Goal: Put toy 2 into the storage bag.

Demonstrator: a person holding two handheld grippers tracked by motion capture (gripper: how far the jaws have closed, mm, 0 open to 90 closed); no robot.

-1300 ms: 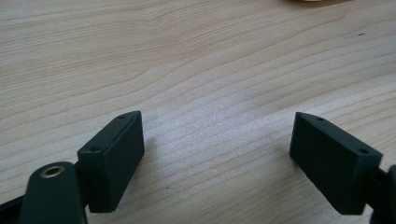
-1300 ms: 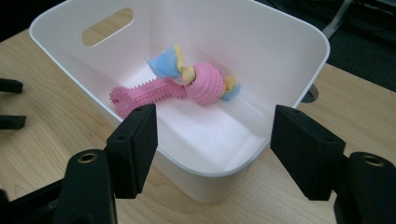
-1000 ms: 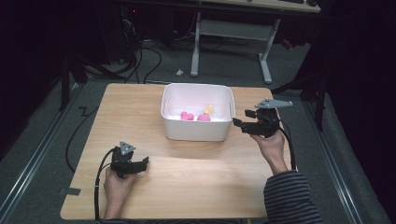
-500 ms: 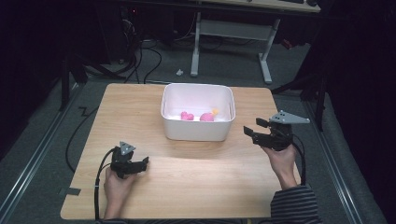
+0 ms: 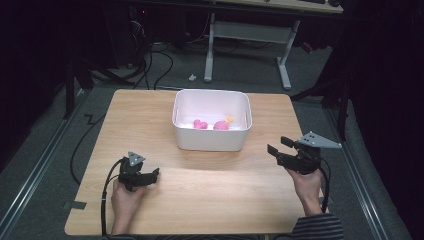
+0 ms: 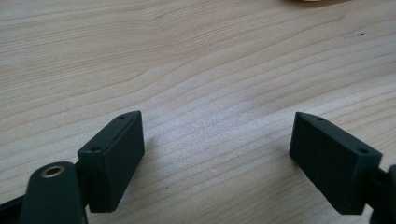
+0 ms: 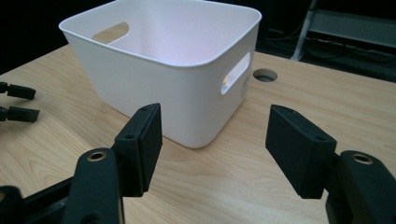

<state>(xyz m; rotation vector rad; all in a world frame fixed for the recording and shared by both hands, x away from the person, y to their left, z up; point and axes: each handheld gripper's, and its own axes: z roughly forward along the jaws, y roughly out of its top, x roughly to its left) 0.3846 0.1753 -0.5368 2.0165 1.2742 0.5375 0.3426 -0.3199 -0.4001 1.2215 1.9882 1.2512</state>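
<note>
Both grippers are black: the left gripper (image 5: 150, 176) trails a black cable, the right gripper (image 5: 278, 150) carries a grey three-cornered plate. Blocky jaws show screw holes. One striped sleeve (image 5: 318, 229).

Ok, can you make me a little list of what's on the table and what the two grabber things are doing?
table: wooden table
box: white bin, in the middle toward the far edge
inside box: two pink things and a small yellow one
left gripper: open, empty, low over bare wood
right gripper: open, empty, pointed at the box
</note>
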